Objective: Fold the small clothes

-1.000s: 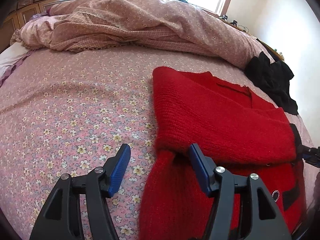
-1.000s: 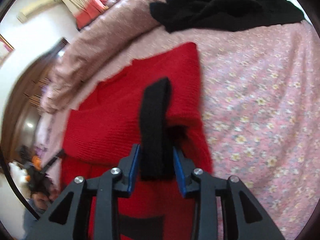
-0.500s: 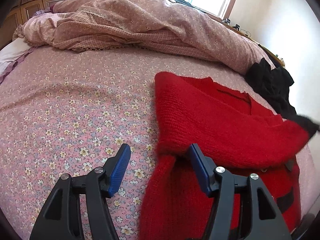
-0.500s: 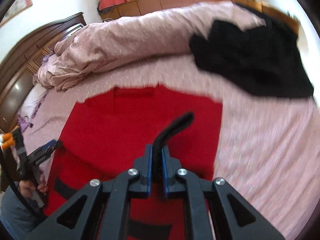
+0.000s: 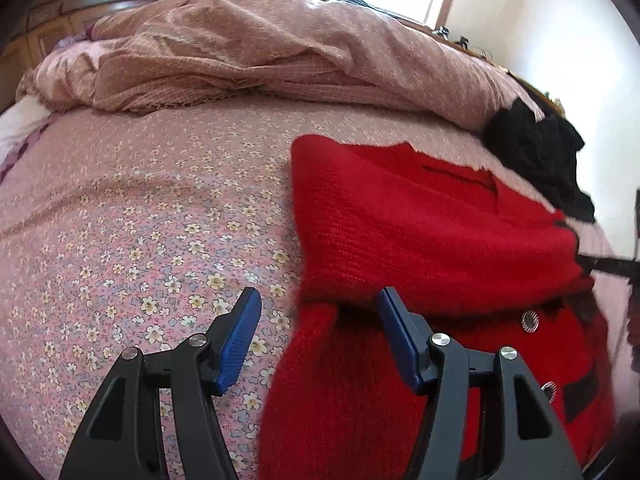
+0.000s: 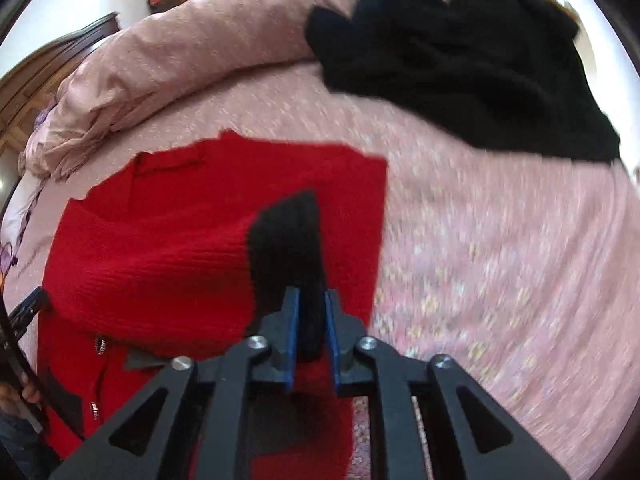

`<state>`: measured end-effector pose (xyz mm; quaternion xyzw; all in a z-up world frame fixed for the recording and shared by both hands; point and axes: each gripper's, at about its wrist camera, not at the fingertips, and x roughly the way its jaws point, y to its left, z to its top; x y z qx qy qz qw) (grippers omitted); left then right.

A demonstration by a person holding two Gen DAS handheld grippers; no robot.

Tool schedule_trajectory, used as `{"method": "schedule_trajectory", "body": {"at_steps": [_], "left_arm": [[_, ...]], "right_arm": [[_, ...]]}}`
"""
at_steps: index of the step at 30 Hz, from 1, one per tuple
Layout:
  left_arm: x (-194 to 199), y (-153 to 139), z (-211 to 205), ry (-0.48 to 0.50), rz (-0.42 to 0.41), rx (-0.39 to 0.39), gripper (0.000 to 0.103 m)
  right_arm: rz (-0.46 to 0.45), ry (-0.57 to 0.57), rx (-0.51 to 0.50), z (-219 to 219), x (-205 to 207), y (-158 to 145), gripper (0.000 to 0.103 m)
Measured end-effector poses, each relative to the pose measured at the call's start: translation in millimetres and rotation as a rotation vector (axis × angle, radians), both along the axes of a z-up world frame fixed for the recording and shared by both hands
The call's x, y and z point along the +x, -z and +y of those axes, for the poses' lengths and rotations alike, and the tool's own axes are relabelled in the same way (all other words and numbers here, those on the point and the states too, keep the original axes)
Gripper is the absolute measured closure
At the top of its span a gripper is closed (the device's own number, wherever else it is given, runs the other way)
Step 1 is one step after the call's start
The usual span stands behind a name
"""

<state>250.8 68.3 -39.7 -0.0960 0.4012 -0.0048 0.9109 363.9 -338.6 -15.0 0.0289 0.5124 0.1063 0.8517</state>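
Left wrist view shows the left gripper (image 5: 316, 336) low over the floral bedsheet (image 5: 140, 220), its blue-padded jaws spread wide with nothing between them; its right finger sits just at the edge of the red cardigan (image 5: 420, 240), which lies on the sheet with one sleeve folded across its body; metal buttons and black trim show on the front near the right side of that view; a rumpled pink quilt (image 5: 260, 52) is heaped along the far side of the bed, and a black garment (image 5: 540, 160) lies beyond the cardigan's far shoulder, near the quilt. Right wrist view has the right gripper (image 6: 310, 332) pinched almost closed on the black cuff (image 6: 286, 248) of the cardigan's sleeve, the cuff standing up out of the jaws above the red knit (image 6: 160, 240); the sleeve runs from the cuff leftward over the cardigan's body; the black garment (image 6: 460, 72) rests well apart on the sheet at upper right; the picture is blurred toward the right, so the sheet's pattern there is smeared.
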Motion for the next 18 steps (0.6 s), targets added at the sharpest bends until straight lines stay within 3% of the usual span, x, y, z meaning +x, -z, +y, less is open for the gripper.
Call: {"method": "schedule_trajectory", "body": {"at_steps": [1,3,7,9,11,14,16,17,18], "left_arm": [[0,0,-1,-0.002,-0.004,0.016,0.048],[1,-1,0,-0.009,-0.011,0.012,0.048],[6,-2,7,-0.022,-0.012,-0.032,0.048],[7,-1,9,-0.025,-0.008,-0.049,0.048],[7,-2,9,-0.029,-0.007,-0.057,0.048],[10,-15,7,-0.045,-0.037,-0.066,0.048],[14,-30,2,-0.026,-0.077,-0.08,0.048],[18,-37,-2,-0.017,-0.095,-0.071,0.048],[23,-41,-6,-0.008,-0.101,-0.064,0.048]], "right_arm": [[-0.025,0.009,0.01,0,-5,-3,0.081],[-0.052,0.038,-0.046,3,-11,-12,0.046],[-0.196,0.018,-0.325,36,-30,-48,0.042],[-0.266,-0.049,-0.35,56,-32,-68,0.039],[-0.281,-0.137,-0.269,75,-27,-84,0.039],[-0.243,-0.282,-0.04,105,-2,-88,0.04],[-0.19,-0.379,0.048,124,17,-72,0.053],[-0.16,-0.41,0.079,131,27,-60,0.067],[-0.127,-0.429,0.101,135,37,-48,0.071]]}}
